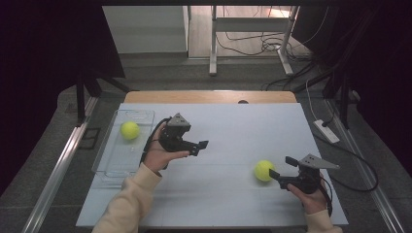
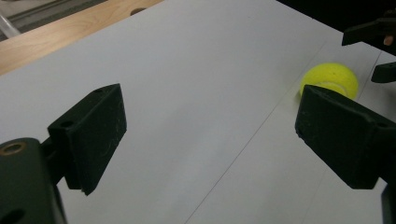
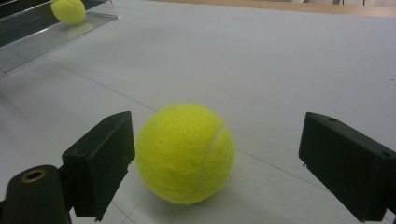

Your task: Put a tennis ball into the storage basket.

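While one tennis ball [image 1: 129, 130] already sits in the clear tray [image 1: 108, 170] at the table's left edge, my left gripper [image 1: 202, 145] hangs empty just beside it, jaws wide apart, aimed across the white table [image 1: 233, 204]. Farther right, the second tennis ball [image 3: 185, 153] rests on the table between the spread jaws of my right gripper [image 3: 219, 165], not yet squeezed, presumably lined up for pickup and the tray.

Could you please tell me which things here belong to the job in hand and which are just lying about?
Part of the job:
- tennis ball on the table, between the open right gripper's jaws
- clear tray
- tennis ball in the tray
- left gripper, open

Lying about:
- power strip on the floor
- cables
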`<control>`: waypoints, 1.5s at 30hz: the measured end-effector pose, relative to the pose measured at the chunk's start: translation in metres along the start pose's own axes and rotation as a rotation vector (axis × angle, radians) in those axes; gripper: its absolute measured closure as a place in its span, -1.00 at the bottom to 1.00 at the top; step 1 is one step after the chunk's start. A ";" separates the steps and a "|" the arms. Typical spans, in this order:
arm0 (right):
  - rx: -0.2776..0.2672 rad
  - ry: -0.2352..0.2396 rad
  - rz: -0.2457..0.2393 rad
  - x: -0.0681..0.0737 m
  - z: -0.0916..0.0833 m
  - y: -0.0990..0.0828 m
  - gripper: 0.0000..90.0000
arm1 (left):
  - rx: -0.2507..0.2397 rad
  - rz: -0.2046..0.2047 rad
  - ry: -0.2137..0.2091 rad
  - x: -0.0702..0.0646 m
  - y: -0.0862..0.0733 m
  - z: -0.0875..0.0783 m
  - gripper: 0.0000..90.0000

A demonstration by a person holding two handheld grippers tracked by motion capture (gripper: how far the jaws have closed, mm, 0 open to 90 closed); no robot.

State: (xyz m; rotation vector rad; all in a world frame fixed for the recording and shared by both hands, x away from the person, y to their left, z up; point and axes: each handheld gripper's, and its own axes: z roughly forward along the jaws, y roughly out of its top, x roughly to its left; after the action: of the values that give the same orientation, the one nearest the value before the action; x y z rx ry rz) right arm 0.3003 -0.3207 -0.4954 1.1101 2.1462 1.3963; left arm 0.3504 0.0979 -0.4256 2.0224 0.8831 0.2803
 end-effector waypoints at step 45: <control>-0.005 -0.018 0.013 -0.003 -0.005 -0.002 -0.77 | 0.044 0.054 -0.108 -0.032 0.011 0.052 -0.79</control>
State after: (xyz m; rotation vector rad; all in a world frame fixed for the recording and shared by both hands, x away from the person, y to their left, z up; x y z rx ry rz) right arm 0.2981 -0.3269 -0.4950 1.1324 2.1262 1.3910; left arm 0.3587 0.0386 -0.4425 2.0843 0.7744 0.1804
